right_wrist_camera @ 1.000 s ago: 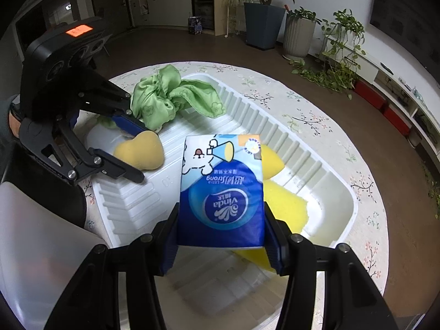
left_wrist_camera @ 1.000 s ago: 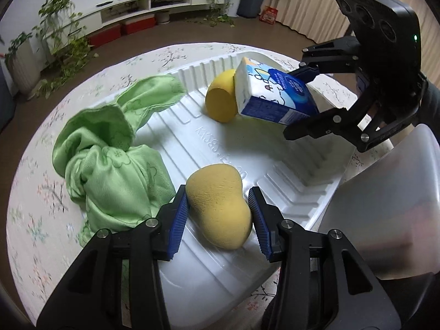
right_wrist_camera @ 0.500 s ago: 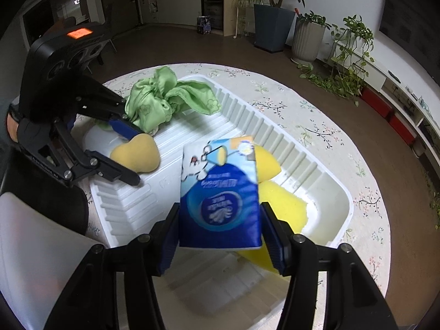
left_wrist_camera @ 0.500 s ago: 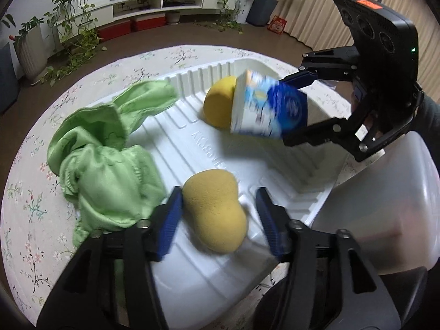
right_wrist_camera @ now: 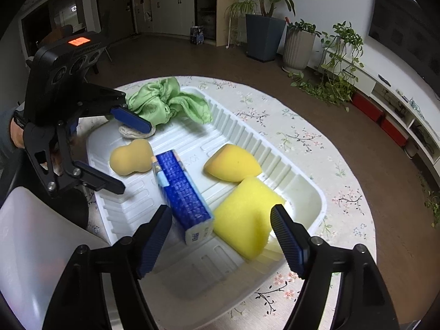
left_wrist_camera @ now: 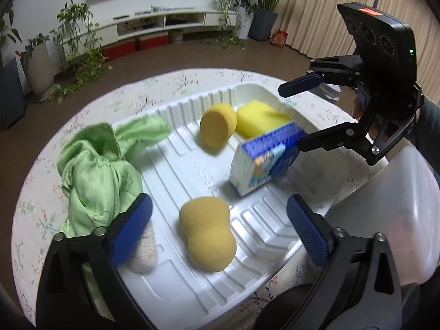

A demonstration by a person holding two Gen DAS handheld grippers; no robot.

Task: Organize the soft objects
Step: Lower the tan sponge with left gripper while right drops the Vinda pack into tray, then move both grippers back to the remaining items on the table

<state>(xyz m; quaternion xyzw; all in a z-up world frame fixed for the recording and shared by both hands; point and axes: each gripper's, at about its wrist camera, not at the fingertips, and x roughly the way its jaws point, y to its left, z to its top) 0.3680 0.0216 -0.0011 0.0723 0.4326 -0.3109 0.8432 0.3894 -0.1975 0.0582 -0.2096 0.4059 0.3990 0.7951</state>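
A white ribbed tray [left_wrist_camera: 192,283] [right_wrist_camera: 310,192] sits on the floral table. In it lie a tan gourd-shaped sponge [left_wrist_camera: 206,232] [right_wrist_camera: 130,156], a blue tissue pack [left_wrist_camera: 265,159] [right_wrist_camera: 183,195] tilted on its edge, a yellow teardrop sponge [left_wrist_camera: 217,125] [right_wrist_camera: 231,163] and a yellow block sponge [left_wrist_camera: 258,117] [right_wrist_camera: 247,216]. A green cloth [left_wrist_camera: 99,165] [right_wrist_camera: 165,103] lies over the tray's rim. My left gripper [left_wrist_camera: 217,232] [right_wrist_camera: 121,151] is open around the gourd sponge. My right gripper [right_wrist_camera: 220,242] [left_wrist_camera: 299,115] is open above the pack.
A small beige pad [left_wrist_camera: 143,253] [right_wrist_camera: 132,132] lies at the tray's corner by the cloth. A translucent white bin [left_wrist_camera: 390,214] [right_wrist_camera: 33,247] stands beside the tray. Plants and a low TV shelf stand on the floor beyond the round table.
My right gripper opened and let go of the tissue pack, which dropped into the tray. My left gripper opened wide off the gourd sponge and pulled back.
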